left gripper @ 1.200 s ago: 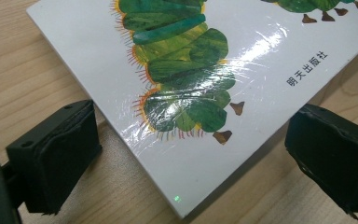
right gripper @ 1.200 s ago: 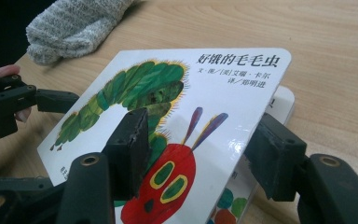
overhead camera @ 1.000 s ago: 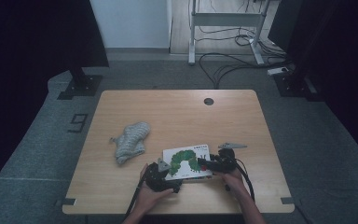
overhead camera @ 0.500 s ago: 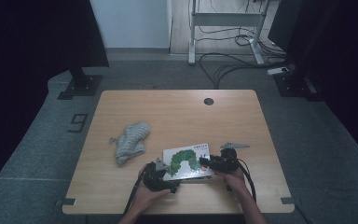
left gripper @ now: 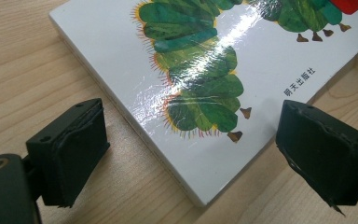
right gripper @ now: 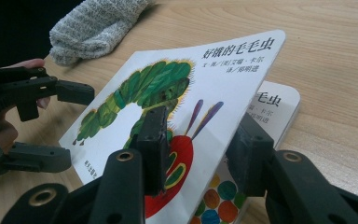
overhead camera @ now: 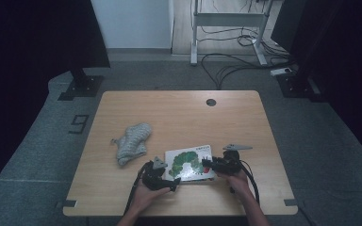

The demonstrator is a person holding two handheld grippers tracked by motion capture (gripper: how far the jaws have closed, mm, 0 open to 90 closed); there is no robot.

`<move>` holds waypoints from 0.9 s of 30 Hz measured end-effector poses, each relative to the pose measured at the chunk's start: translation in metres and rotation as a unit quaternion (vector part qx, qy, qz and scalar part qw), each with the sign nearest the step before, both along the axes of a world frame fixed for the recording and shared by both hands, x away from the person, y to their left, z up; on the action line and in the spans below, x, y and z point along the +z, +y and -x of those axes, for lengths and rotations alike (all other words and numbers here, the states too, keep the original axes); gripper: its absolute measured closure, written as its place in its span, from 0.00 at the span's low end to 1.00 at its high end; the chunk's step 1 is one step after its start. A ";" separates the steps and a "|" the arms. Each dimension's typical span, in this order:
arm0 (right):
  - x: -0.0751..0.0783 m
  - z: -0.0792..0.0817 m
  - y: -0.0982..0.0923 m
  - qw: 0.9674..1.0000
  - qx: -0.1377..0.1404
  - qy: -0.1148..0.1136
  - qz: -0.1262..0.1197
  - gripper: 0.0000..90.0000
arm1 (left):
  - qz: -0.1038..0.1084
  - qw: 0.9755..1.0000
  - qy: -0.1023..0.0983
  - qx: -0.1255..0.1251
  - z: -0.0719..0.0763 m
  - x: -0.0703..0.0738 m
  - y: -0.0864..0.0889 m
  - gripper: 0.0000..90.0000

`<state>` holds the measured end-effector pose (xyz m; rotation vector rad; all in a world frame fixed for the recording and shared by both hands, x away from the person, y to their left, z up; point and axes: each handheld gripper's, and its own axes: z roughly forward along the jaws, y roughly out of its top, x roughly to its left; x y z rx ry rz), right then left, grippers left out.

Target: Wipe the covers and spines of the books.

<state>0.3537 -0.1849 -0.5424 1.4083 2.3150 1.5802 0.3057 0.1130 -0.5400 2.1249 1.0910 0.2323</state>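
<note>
A white picture book (overhead camera: 188, 162) with a green caterpillar on its cover lies near the table's front edge. My right gripper (right gripper: 203, 140) has just been closing on the cover (right gripper: 191, 79). It is now shut on the cover's edge and holds it tilted up off the page below (right gripper: 270, 105). In the high view my right gripper (overhead camera: 206, 164) sits at the book's right side. My left gripper (left gripper: 196, 154) stands open, its jaws a little narrower than before, astride the book's (left gripper: 205, 70) near corner without touching it. It shows at the book's left (overhead camera: 172, 181).
A grey knitted sock (overhead camera: 132, 141) lies left of the book, also at the top left of the right gripper view (right gripper: 93, 25). The wooden table (overhead camera: 179, 113) has a round cable hole (overhead camera: 210, 101) at its far edge. Dark floor, stands and cables surround it.
Both hands have kept their places at the book's two sides. The high view shows no clear shift of the book or the sock.
</note>
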 end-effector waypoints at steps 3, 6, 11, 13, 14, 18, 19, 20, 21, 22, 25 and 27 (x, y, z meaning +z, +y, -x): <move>0.001 0.001 0.000 1.000 0.001 -0.002 0.001 0.67 | 0.001 1.000 0.003 0.000 -0.001 0.000 0.000 0.09; 0.002 0.002 0.000 1.000 0.001 -0.004 0.001 0.68 | 0.002 1.000 0.007 -0.001 -0.002 -0.001 0.000 0.09; 0.002 0.002 0.000 1.000 0.003 -0.004 0.003 0.68 | 0.002 1.000 0.010 -0.003 -0.003 -0.003 0.000 0.09; 0.002 0.002 0.000 1.000 0.002 -0.005 0.004 0.69 | 0.001 1.000 0.009 -0.004 -0.003 -0.003 0.000 0.09; 0.002 0.002 0.000 1.000 0.004 -0.005 0.005 0.70 | 0.002 1.000 0.009 -0.005 -0.003 -0.003 0.000 0.09; 0.004 0.004 -0.001 1.000 0.007 -0.011 -0.003 0.73 | 0.003 1.000 0.009 -0.005 -0.003 -0.003 0.000 0.09; 0.004 0.004 -0.001 1.000 0.007 -0.012 -0.003 0.73 | 0.003 1.000 0.009 -0.006 -0.003 -0.003 0.000 0.09; 0.004 0.004 -0.001 1.000 0.007 -0.013 -0.004 0.74 | 0.003 1.000 0.009 -0.006 -0.003 -0.003 0.000 0.09; 0.004 0.004 -0.001 1.000 0.007 -0.013 -0.004 0.74 | 0.003 1.000 0.009 -0.006 -0.003 -0.003 0.000 0.09; 0.005 0.005 -0.001 1.000 0.008 -0.014 -0.005 0.75 | 0.003 1.000 0.009 -0.007 -0.003 -0.003 0.001 0.09; 0.006 0.006 -0.001 1.000 0.011 -0.018 -0.007 0.76 | 0.004 1.000 0.010 -0.007 -0.003 -0.003 0.001 0.09; 0.007 0.007 -0.002 1.000 0.014 -0.020 -0.008 0.77 | 0.005 1.000 0.011 -0.007 -0.003 -0.003 0.001 0.08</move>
